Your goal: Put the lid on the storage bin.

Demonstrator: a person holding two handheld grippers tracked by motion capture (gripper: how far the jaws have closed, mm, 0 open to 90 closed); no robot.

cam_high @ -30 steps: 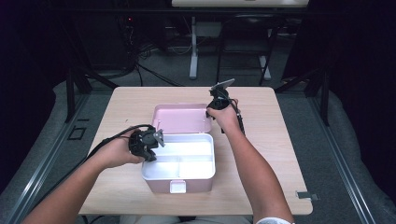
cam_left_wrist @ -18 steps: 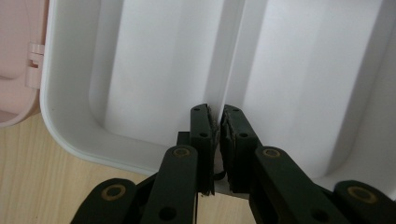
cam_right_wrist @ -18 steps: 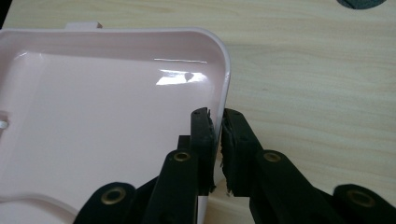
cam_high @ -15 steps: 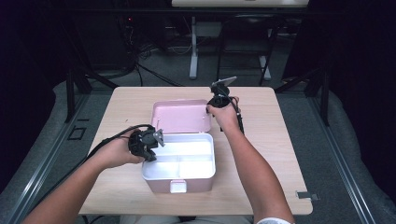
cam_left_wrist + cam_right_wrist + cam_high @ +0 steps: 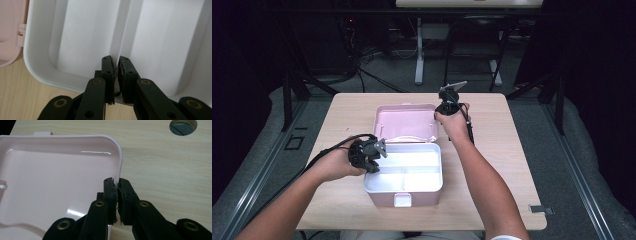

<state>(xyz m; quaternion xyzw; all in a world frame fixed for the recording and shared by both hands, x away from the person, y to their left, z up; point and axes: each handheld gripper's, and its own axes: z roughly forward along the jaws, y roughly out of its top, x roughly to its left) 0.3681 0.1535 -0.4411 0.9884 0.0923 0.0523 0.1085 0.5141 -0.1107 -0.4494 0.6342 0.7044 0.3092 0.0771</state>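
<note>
high view: white-and-pink box (image 5: pixel 404 170) seen at bench (image 5: pixel 512 150) centre, pink lid (image 5: pixel 404 124) opened far | left gripper (image 5: pixel 116 65) view: fingers clamped on tray divider (image 5: pixel 123 37); box best held steady | right gripper (image 5: pixel 117 185) view: fingers pinched on lid's right rim; lid should be swung gently; bench hole (image 5: pixel 183 125) revealed.

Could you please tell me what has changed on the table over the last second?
The right gripper has just been closing its jaws on the side edge of the pink lid, which now sits pinched between them. The left gripper stays clamped on the divider wall of the white box. Box and lid have not visibly moved.
</note>
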